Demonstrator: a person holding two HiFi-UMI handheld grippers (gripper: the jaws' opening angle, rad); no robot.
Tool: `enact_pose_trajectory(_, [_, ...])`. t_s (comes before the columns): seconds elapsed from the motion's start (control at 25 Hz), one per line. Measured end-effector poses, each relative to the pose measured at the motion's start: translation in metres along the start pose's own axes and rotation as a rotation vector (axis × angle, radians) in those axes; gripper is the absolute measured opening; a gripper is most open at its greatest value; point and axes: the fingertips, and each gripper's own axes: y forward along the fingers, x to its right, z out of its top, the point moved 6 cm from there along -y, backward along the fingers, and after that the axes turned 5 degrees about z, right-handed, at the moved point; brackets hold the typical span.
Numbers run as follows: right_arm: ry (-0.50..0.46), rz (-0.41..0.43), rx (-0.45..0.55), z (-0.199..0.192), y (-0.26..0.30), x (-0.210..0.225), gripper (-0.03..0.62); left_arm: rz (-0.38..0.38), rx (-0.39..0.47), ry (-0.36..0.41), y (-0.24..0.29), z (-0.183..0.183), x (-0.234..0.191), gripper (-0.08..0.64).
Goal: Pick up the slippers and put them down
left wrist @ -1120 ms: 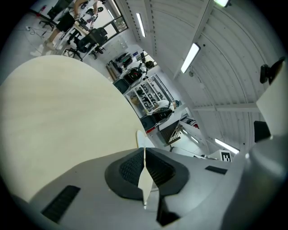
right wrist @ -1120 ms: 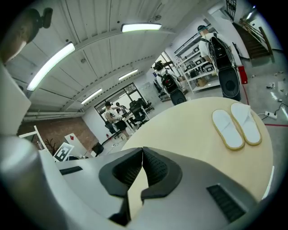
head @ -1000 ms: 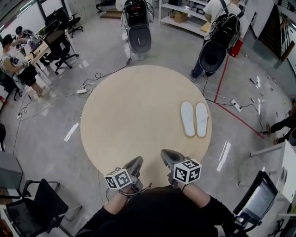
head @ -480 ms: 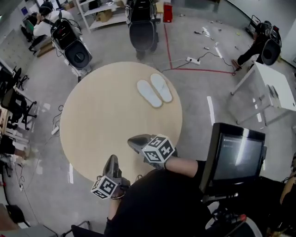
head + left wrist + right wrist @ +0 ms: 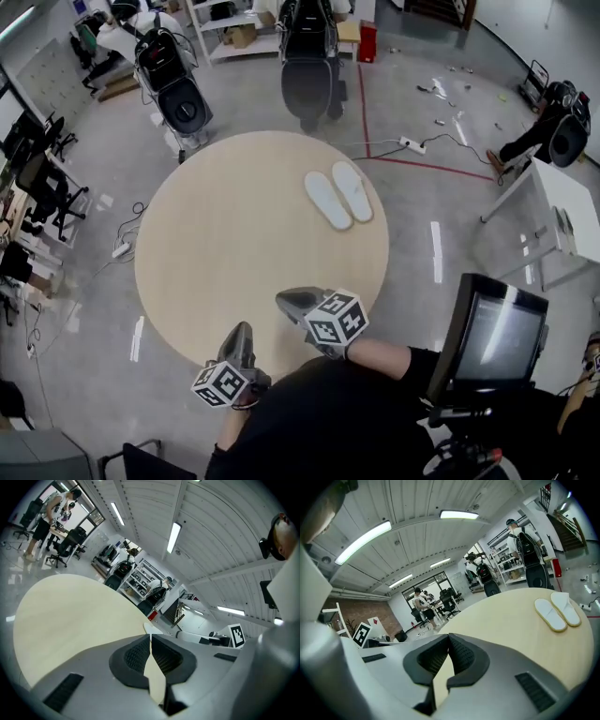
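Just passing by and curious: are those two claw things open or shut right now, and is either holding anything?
Left gripper: closed, holding nothing.
Right gripper: closed, holding nothing.

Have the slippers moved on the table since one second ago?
No. The slippers lie as before, side by side at the rim of the table nearest the corner of the red floor tape. Only the view has turned.

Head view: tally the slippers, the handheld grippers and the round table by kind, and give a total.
slippers: 2
grippers, the left gripper and the right gripper: 2
table: 1
Total: 5
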Motion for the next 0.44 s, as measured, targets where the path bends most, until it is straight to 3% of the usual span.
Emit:
enact_pose_trajectory(0.24, [0.024, -0.040, -0.100, -0.020, 0.015, -0.011, 0.015, -0.014, -0.045, 0.012, -0.005, -0.007, -0.015, 0.025])
enact_pose_trajectory(0.44, [0.045, -0.107, -0.155, -0.039, 0.011, -0.015, 0.015, -0.079, -0.141, 0.005, 0.004, -0.027, -0.021, 0.025])
